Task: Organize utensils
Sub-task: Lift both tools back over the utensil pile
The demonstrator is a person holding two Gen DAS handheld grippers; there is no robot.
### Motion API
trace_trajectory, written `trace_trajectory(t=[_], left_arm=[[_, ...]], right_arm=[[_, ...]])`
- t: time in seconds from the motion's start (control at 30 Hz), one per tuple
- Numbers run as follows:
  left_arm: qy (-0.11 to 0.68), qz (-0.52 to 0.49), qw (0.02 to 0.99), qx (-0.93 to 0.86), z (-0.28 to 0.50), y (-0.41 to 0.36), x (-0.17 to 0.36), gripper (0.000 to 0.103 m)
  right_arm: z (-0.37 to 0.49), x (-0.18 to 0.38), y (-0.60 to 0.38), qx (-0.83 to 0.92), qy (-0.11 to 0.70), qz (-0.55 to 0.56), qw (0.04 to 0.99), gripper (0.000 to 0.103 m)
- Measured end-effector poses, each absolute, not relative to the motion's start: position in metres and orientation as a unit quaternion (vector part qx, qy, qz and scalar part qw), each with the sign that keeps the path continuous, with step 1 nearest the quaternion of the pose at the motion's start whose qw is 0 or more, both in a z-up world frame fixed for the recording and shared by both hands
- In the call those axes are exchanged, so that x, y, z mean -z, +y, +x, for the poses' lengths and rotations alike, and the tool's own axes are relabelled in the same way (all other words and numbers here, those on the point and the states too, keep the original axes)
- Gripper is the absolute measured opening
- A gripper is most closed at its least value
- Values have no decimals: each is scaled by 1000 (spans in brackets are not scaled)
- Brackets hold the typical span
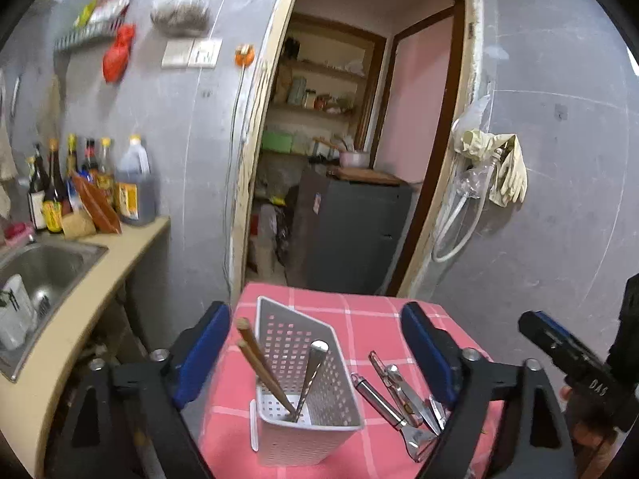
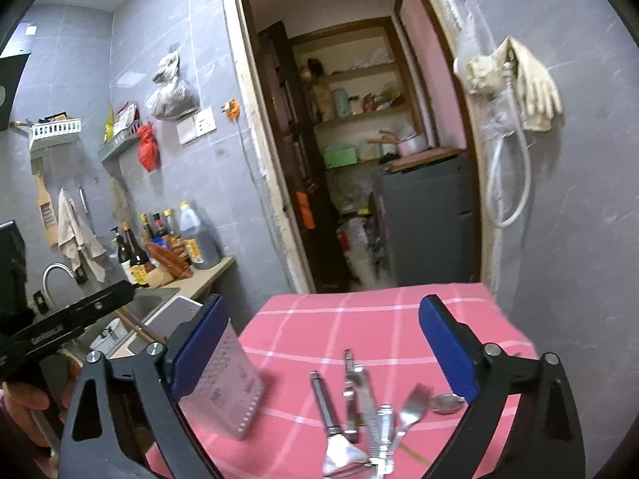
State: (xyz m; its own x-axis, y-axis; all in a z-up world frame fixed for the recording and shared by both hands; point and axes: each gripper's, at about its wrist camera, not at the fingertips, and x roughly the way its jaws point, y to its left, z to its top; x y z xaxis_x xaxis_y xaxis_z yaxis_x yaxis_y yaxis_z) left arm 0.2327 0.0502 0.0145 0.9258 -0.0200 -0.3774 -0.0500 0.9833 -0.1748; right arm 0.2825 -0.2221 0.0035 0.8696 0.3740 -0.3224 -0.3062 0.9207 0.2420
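Observation:
A white perforated utensil holder stands on the pink checked tablecloth. It holds a pair of wooden chopsticks and a metal utensil handle. My left gripper is open and empty, above and around the holder. To its right lie a peeler and other metal tools. In the right wrist view the holder is at the left, and a pile with a peeler, a fork and a spoon lies below my open, empty right gripper.
A steel sink and a counter with sauce bottles stand at the left. An open doorway with a dark cabinet is behind the table. Rubber gloves and a hose hang on the right wall.

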Motion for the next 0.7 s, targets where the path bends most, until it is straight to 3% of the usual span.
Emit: trace_trajectory(t=[0.1,0.7], left_arm=[[177,-69,982,-21,223,32,-18,102],[197,-30,980,16,220,-67,18,103]], right_arm=[[273,-7,-238,-164,170,78,969,101],[263,24,-318,-124,196,48,972,102]])
